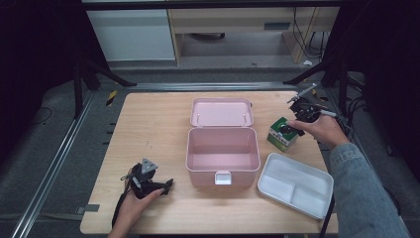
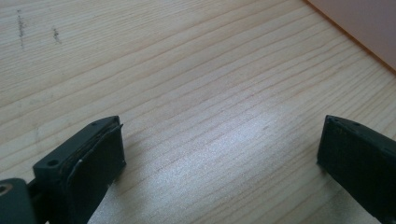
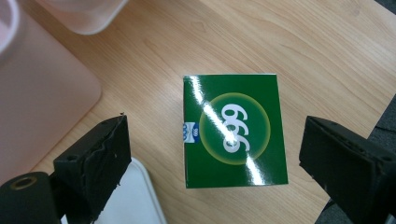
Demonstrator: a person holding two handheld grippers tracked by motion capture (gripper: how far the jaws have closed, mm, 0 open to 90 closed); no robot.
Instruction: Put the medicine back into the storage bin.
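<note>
A green carton (image 1: 281, 135) (image 3: 233, 130) printed "999" stands on the wooden table to the right of an open pink box (image 1: 223, 148). My right gripper (image 1: 292, 128) (image 3: 215, 158) hovers just above the carton, open, one jaw on each side of it, touching nothing. At the table's front left my left gripper (image 1: 166, 186) (image 2: 219, 158) rests low over bare wood, open with nothing between its jaws. A corner of the pink box (image 2: 364, 28) lies beyond them.
A white divided tray (image 1: 295, 184) (image 3: 135, 196) lies at the front right, close below the carton. The pink box's lid (image 1: 222, 111) (image 3: 42, 88) lies flat behind it. The table's right edge (image 1: 327, 148) is near the right hand.
</note>
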